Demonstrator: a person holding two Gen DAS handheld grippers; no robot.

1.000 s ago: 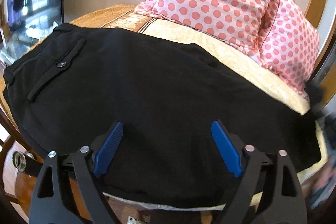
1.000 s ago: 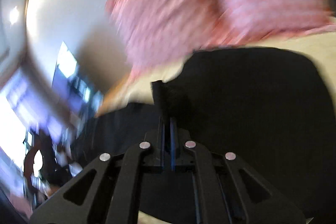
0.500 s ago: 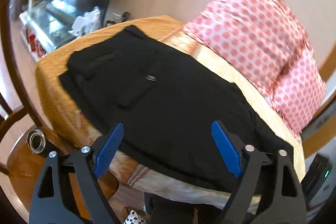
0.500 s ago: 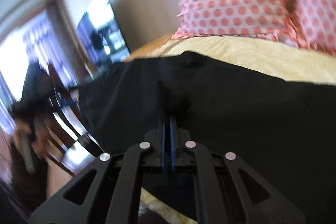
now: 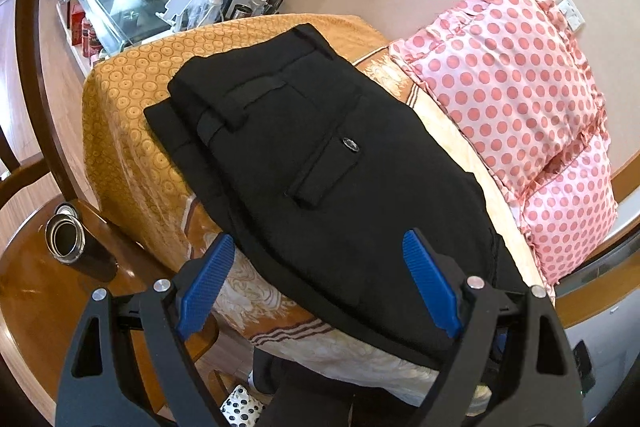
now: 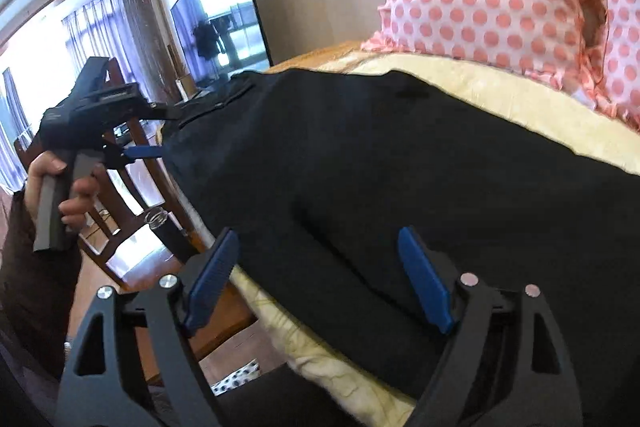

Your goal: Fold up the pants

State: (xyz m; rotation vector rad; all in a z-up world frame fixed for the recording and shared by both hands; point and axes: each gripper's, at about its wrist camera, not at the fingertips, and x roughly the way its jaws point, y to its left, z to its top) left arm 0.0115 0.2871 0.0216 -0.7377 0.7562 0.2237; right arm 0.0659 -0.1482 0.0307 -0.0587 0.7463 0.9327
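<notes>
Black trousers (image 5: 320,163) lie flat along the near edge of the cushioned bench (image 5: 120,131), apparently folded leg over leg already; a crosswise fold looks left. Back pocket faces up, waistband toward the far-left corner. Left hand-held gripper (image 5: 316,287) and right hand-held gripper (image 6: 320,275) both spread, holding nothing.

pants (image 5: 320,163): black, plain; small dark pocket button
bed cover (image 5: 120,131): golden orange, ring pattern; cream section with brown stripes
pillows (image 5: 516,83): pink, coral polka dots
left gripper (image 5: 316,287): black frame, blue pads
right gripper (image 6: 320,283): black frame, blue pads
table (image 5: 28,291): glossy brown wood
</notes>
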